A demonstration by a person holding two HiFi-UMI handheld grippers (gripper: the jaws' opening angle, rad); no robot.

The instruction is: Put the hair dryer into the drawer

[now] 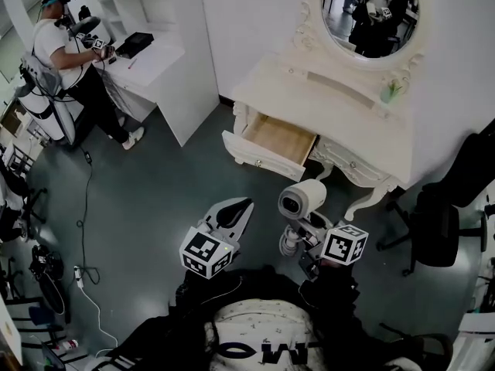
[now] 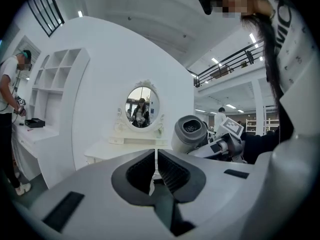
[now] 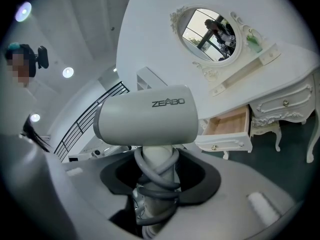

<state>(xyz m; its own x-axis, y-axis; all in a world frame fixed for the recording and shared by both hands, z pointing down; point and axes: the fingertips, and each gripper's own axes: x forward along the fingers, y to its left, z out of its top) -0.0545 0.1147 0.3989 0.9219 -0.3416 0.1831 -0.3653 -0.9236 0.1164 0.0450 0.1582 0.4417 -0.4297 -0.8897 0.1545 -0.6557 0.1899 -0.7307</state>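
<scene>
A grey-white hair dryer (image 1: 302, 200) stands upright in my right gripper (image 1: 300, 239), which is shut on its handle. In the right gripper view the dryer's barrel (image 3: 145, 121) fills the middle, and its handle (image 3: 156, 181), wrapped in grey cord, sits between the jaws. The white vanity table (image 1: 340, 118) stands ahead with one drawer (image 1: 277, 140) pulled open, its wooden bottom bare; the drawer (image 3: 231, 129) also shows to the right of the dryer. My left gripper (image 1: 234, 209) hangs left of the dryer, shut and holding nothing. In the left gripper view the jaws (image 2: 155, 156) meet, with the dryer (image 2: 191, 132) to their right.
A person (image 1: 66, 56) works at a white desk (image 1: 158, 68) at the back left. A black office chair (image 1: 437, 234) stands right of the vanity. Cables (image 1: 81, 230) lie on the dark floor at left. An oval mirror (image 1: 370, 10) and a small green item (image 1: 390, 91) top the vanity.
</scene>
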